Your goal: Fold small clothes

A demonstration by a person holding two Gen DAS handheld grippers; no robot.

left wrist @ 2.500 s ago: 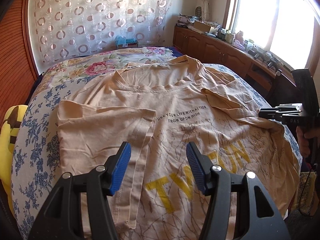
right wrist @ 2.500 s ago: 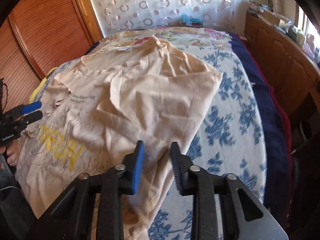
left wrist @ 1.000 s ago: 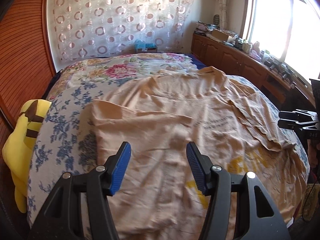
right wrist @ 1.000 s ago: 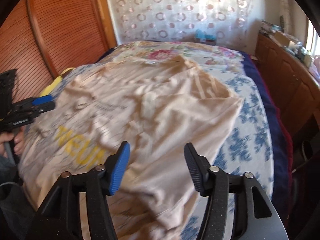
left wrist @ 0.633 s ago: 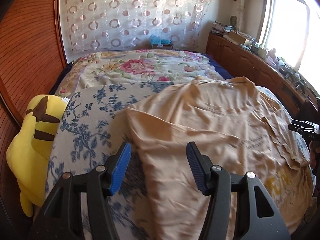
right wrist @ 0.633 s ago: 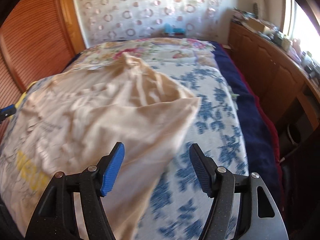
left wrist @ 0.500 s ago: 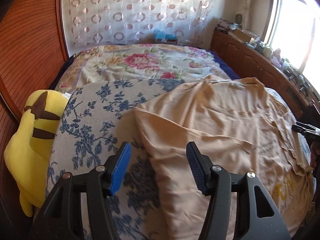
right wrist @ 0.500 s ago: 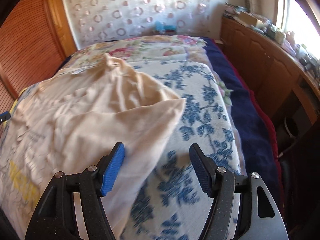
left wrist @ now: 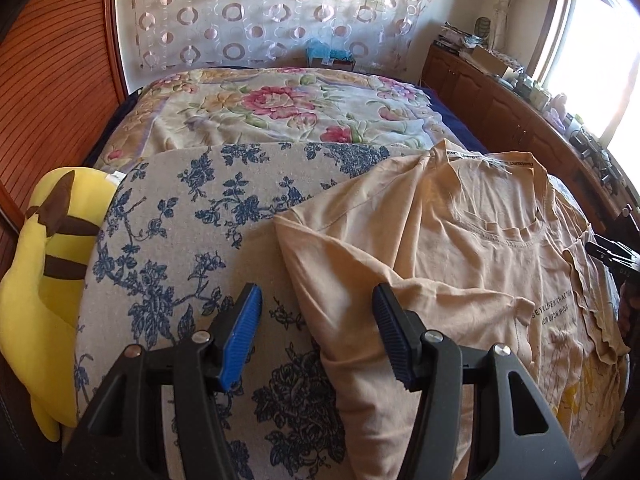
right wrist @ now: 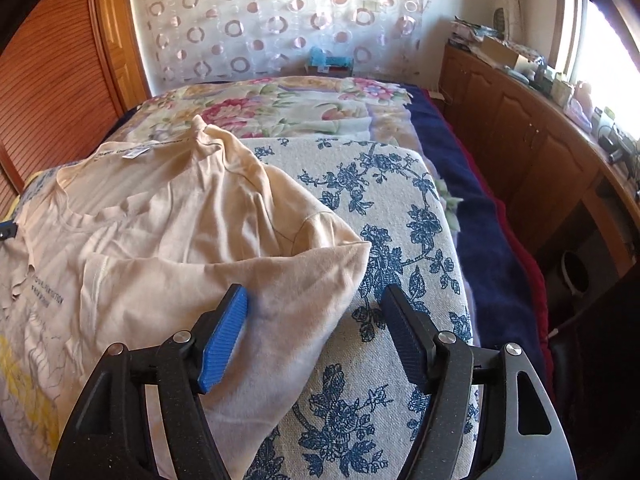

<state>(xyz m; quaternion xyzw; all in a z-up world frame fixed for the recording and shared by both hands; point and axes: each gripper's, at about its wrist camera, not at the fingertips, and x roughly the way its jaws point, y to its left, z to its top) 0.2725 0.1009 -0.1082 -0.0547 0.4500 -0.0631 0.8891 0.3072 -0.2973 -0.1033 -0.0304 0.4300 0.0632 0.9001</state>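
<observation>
Left wrist view had the left gripper (left wrist: 316,334) apart and empty, its claw straddling the folded edge of the peach cotton t-shirt (left wrist: 440,248) on the blue floral bedspread (left wrist: 180,216), shirt running toward 2 o'clock. Right wrist view: right gripper (right wrist: 314,330) was wide, nothing pinched, sleeve at 11 o'clock. I'd grab both edges evenly and keep the fold line straight.

The left hand-held gripper (left wrist: 316,332) points steeply downward, its blue-padded jaws parted with nothing pinched between them. The right hand-held gripper (right wrist: 314,330) tilts down likewise, its jaws spread wide and gripping nothing; at the left view's right edge its black tip shows.
</observation>
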